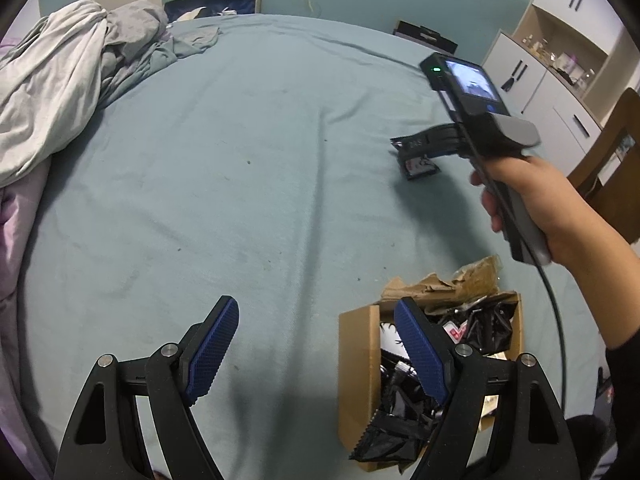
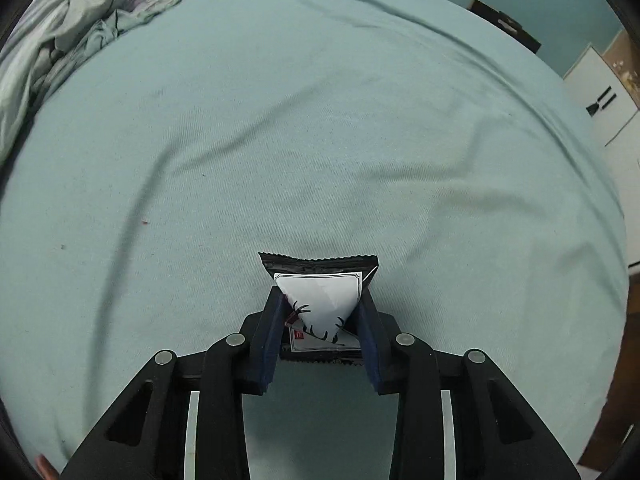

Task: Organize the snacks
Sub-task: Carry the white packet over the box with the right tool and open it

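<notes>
Left wrist alone shows cardboard box (image 1: 358, 364).

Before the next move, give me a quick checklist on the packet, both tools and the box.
1. Snack packet pinched between the right tool's pads: ok, squeezed into a wedge.
2. Packet's far end over the bed sheet: cannot tell whether it touches.
3. Sheet ahead of the packet bare for setting down: ok.
4. Left tool open and holding nothing: ok.
5. Cardboard box by the left tool holds more dark packets: ok.
6. Cable from the right tool hangs clear of the box: cannot tell.
</notes>
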The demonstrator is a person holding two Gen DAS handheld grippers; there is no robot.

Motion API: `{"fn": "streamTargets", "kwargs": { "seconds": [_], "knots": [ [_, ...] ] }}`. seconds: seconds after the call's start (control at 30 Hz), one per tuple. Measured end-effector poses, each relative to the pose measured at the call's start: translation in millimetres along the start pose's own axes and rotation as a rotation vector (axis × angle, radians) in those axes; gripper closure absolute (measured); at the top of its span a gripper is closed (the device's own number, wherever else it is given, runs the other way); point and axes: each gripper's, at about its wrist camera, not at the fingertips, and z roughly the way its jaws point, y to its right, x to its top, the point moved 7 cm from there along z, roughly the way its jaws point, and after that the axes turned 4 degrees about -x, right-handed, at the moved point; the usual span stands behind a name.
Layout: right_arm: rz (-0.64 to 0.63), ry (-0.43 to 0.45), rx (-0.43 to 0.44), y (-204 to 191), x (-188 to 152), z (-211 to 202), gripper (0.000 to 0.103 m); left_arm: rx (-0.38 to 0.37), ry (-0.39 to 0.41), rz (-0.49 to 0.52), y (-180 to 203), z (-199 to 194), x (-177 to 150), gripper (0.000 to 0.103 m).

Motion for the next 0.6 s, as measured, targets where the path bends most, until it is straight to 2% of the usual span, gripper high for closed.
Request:
{"fn": "streamTargets", "kwargs": {
  "seconds": [0.1, 0.3, 0.43, 0.6],
  "knots": [
    [-0.029, 0.042, -0.029, 6.9, -10.5, -16.8, 0.071, 0.012, 0.004, 0.002, -4.8, -1.1, 2.2, 0.022],
    [-0.024, 0.119, 0.035, 17.9, -42.4, -80.6, 0.071, 0.045, 0.014, 0.042, -2.4, -4.7, -2.9, 0.022],
    [0.041, 0.183, 0.108, 25.9, -85.7, -141.7, 0.071, 0.071, 0.024, 0.105, 4.9, -9.3, -9.3, 0.022],
    [0.033, 0.217, 0.147, 12.7, -147.3, -195.8, 0.071, 0.058, 0.016, 0.142, 11.2, -17.6, -24.9, 0.022]
  ]
}}
